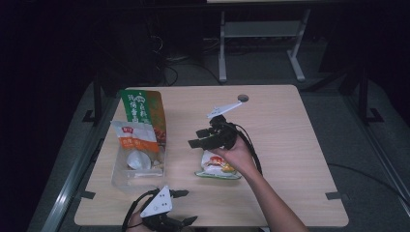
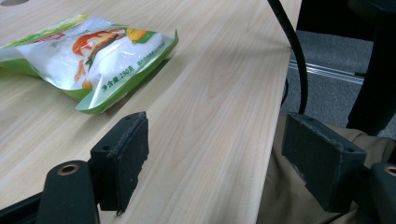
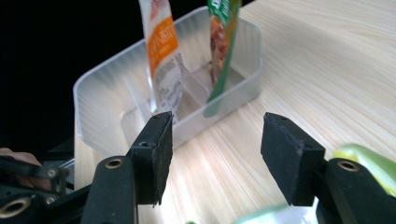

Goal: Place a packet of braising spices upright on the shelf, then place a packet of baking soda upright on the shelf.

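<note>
At the near table edge, the left gripper [image 1: 183,207] is held with jaws apart and empty. Farther in, the right gripper [image 1: 194,138] is seen spread, unladen, above the green-edged white plastic snack bag [image 1: 216,167]; beyond, a clear plastic bin [image 1: 121,175].

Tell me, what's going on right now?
Both claws open, empty. Right claw above green snack bag, which lies flat. Left claw at near edge. Nothing in the way.
</note>
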Demonstrator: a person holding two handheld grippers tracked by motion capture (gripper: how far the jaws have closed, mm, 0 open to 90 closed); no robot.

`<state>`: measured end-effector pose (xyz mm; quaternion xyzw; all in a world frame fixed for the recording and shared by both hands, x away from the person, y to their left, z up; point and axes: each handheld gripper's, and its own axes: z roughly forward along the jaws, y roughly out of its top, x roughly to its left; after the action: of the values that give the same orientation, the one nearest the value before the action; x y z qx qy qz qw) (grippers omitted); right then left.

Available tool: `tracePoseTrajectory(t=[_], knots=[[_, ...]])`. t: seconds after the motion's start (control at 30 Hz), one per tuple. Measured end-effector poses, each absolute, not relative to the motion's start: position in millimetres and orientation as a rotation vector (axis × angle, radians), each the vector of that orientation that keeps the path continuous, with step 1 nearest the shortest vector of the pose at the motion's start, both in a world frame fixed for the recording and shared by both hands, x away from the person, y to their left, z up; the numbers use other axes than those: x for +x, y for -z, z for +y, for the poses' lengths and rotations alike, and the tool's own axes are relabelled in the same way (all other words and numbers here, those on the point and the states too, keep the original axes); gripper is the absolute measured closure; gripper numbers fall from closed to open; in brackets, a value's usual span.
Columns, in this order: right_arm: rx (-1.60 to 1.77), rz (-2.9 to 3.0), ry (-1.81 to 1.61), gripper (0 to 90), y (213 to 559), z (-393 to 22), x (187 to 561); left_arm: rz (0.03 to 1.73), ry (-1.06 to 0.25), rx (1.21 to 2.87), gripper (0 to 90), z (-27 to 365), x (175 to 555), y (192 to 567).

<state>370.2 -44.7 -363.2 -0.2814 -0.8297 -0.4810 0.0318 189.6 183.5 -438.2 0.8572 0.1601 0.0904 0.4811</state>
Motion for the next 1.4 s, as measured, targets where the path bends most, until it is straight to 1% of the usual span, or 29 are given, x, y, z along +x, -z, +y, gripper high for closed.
tracePoseTrajectory(t=[1.07, 1.4], knots=[[-1.102, -2.554, 1.416, 39.9, 387.5, -112.2, 374.0, 0.395, -0.212, 2.077, 22.8, 185.1, 189.9, 437.7], [-1.141, -2.554, 1.419, 39.2, 387.2, -128.7, 373.8, 0.386, -0.218, 2.085, 22.7, 185.4, 190.8, 437.5]])
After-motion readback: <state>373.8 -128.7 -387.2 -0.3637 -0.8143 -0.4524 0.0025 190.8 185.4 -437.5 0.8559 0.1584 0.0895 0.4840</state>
